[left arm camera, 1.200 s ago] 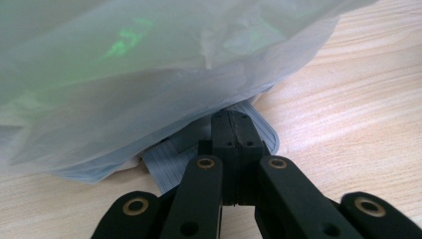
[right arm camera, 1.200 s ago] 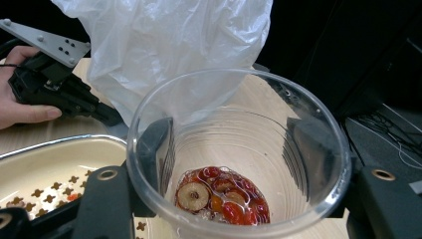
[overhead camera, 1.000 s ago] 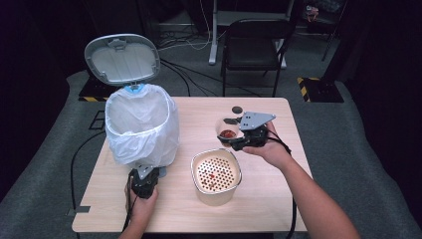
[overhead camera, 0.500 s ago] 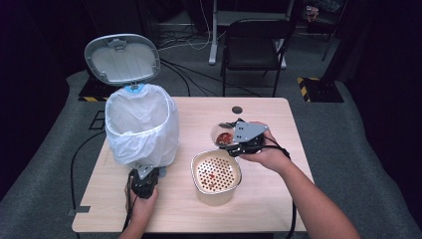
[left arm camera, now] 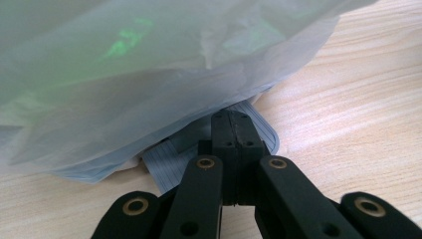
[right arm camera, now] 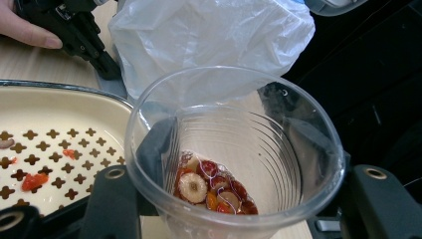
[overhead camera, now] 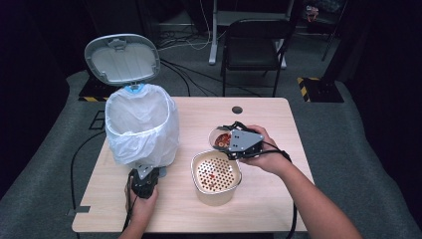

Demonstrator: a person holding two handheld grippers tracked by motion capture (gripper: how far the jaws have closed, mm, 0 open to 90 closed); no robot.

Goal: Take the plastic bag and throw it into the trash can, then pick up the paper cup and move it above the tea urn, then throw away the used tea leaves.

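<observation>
A clear plastic cup (right arm camera: 234,149) holding red and pale fruit pieces sits between the jaws of my right gripper (overhead camera: 226,141), which is shut on it. The cup (overhead camera: 220,137) is just behind the far rim of a cream strainer pot (overhead camera: 215,172), tilted slightly. A few red bits lie on the pot's perforated insert (right arm camera: 50,144). My left gripper (left arm camera: 232,124) is shut, its tips resting on the grey pedal (left arm camera: 259,130) at the foot of a bin lined with a white bag (overhead camera: 142,127). The bin's lid (overhead camera: 122,59) stands open.
The wooden table (overhead camera: 278,124) has a round cable hole (overhead camera: 237,109) near its far edge. A black chair (overhead camera: 254,45) stands behind the table, and cables run over the grey floor. The bag (right arm camera: 209,35) hangs close behind the cup.
My right gripper has carried the cup left and nearer, from the table's middle right to the strainer pot's far rim. The left gripper has stayed at the bin's pedal.
</observation>
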